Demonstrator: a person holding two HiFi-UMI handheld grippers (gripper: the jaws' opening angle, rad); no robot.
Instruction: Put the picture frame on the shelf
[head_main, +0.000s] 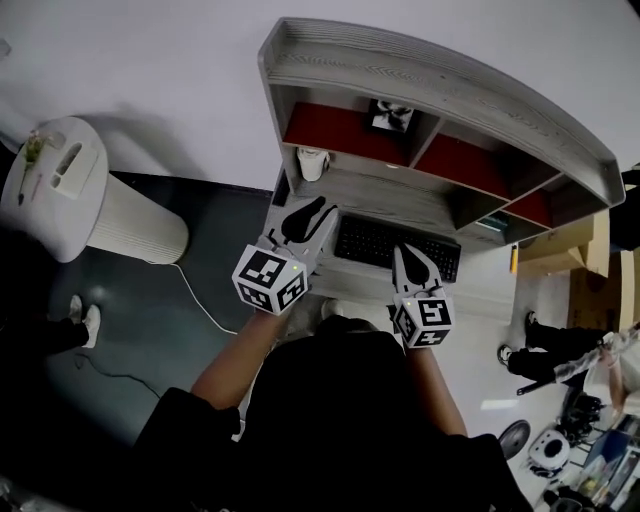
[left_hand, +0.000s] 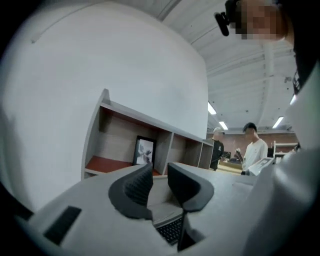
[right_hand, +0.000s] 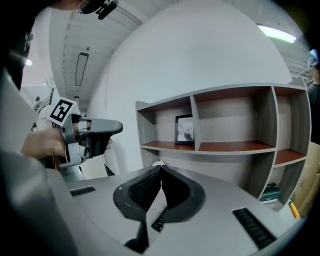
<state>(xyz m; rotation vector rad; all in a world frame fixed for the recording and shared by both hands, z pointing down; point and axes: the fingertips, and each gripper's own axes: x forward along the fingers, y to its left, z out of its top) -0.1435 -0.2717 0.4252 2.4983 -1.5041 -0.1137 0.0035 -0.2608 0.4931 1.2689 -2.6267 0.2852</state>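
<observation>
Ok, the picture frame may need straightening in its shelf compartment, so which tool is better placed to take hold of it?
Probably the left. The left tool has its jaws apart and empty, with the picture frame straight beyond them. The right tool is shut and sits farther back from the shelf.

Left tongs (left_hand: 159, 177) narrowly apart above a keyboard (left_hand: 172, 230), picture frame (left_hand: 144, 150) upright in the shelf (left_hand: 140, 117), leftmost compartment.
</observation>
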